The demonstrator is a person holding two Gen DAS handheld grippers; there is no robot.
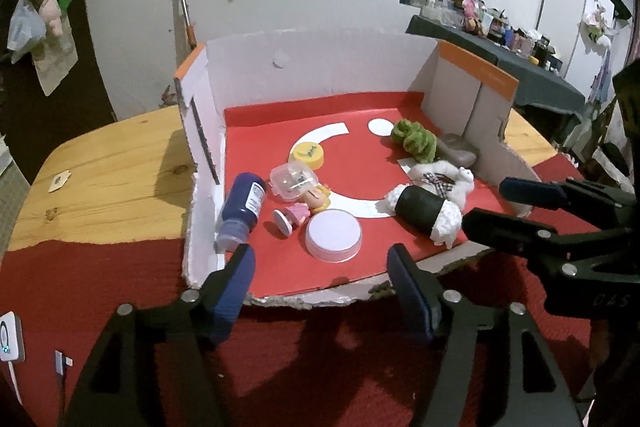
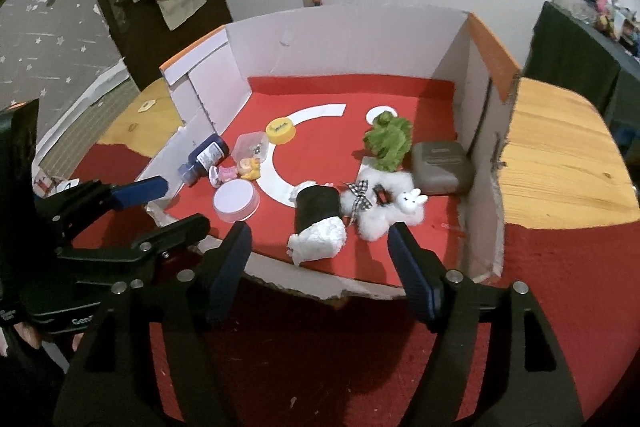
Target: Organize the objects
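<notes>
Both claws are hanging just off the torn near lip of the cardboard tray, jaws spread apart and nothing between them. The left claw lines up with the white round lid, which sits just inside that lip, so it looks like the closest pick for that side. The right claw faces the black-and-white rolled bundle, also right behind the lip, with its long axis running from the lip toward the tray's back wall, so I'd guess the jaws would straddle it across the short way. The blue bottle lies on its side against the tray's left wall, cap end toward the lip, nearer the left claw. The right wrist view shows the fluffy white bunny toy and the grey case by the tray's right wall much better. The left view half hides the case behind the green fuzzy thing, but gives a cleaner look at the clear plastic box and the yellow cap.
</notes>
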